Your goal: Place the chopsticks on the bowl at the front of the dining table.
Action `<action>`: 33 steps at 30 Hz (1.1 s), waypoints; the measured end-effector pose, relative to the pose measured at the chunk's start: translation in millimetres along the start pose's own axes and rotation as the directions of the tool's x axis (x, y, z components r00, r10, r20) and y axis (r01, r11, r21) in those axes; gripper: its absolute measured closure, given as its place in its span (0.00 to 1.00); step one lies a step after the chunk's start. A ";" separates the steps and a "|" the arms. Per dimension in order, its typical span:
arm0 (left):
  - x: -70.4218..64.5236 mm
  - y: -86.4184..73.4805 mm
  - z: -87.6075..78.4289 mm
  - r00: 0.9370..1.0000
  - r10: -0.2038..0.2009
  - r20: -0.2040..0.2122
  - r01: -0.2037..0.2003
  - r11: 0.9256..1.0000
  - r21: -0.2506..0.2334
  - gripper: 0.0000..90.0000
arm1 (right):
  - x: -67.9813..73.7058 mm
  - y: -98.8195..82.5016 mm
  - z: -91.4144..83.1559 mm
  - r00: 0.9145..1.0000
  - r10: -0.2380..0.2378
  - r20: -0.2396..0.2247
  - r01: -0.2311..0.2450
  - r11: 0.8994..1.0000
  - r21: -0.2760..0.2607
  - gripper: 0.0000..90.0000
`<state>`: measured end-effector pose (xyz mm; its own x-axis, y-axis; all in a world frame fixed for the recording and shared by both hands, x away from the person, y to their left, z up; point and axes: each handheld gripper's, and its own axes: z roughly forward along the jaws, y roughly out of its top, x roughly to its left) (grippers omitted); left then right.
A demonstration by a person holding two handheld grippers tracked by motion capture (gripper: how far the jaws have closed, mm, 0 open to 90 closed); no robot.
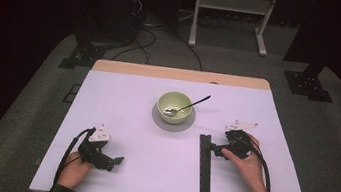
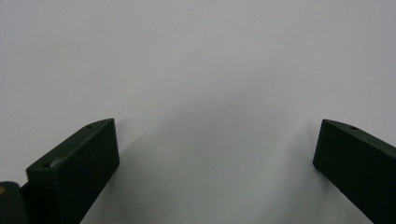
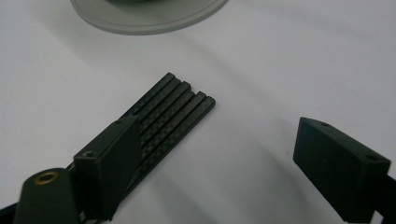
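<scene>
The room is dim and dark at the edges, while the table (image 1: 123,94) is evenly lit from above. Soft shadows spread beneath the jaws in both gripper views. The close jaws are slightly blurred; there is no strong glare.

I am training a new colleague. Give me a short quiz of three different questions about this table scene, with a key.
1. True or false: the right gripper is shut on the black ridged bar.
2. What lies inside the green bowl? A) fork B) spoon C) knife
3. Fill in: the bowl stands on a grey ____.

Key:
1. False; the jaws are open and the bar lies on the table.
2. B, the spoon.
3. Saucer.
</scene>
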<state>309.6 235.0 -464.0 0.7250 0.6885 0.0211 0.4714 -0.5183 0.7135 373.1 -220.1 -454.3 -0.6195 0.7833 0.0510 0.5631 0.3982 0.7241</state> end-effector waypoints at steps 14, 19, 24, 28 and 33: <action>0.0 0.0 -0.1 1.000 0.000 0.000 0.000 1.000 0.001 0.00 | 1.3 -1.5 3.6 1.000 -0.008 0.003 0.008 1.000 0.020 0.15; 0.0 0.0 -0.1 1.000 0.000 0.000 0.000 1.000 0.000 0.00 | 1.2 -2.2 4.3 1.000 -0.013 0.012 0.012 0.999 0.030 0.15; -0.1 0.0 -0.1 1.000 0.000 0.000 0.000 1.000 0.000 0.00 | -0.5 -3.2 3.7 1.000 -0.016 0.024 0.016 0.999 0.036 0.15; -0.1 0.0 -0.1 1.000 0.000 0.000 0.000 1.000 0.000 0.00 | -2.0 -3.7 2.9 1.000 -0.011 0.024 0.010 0.999 0.038 0.15; -0.1 0.0 -0.1 1.000 0.000 0.000 0.000 1.000 0.000 0.00 | -1.8 -3.2 0.3 1.000 0.006 0.003 -0.007 1.000 0.022 0.15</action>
<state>309.6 235.0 -463.9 0.7249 0.6885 0.0217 0.4713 -0.5187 0.7133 372.6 -222.7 -456.9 -0.6144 0.7872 0.0539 0.5791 0.4035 0.7084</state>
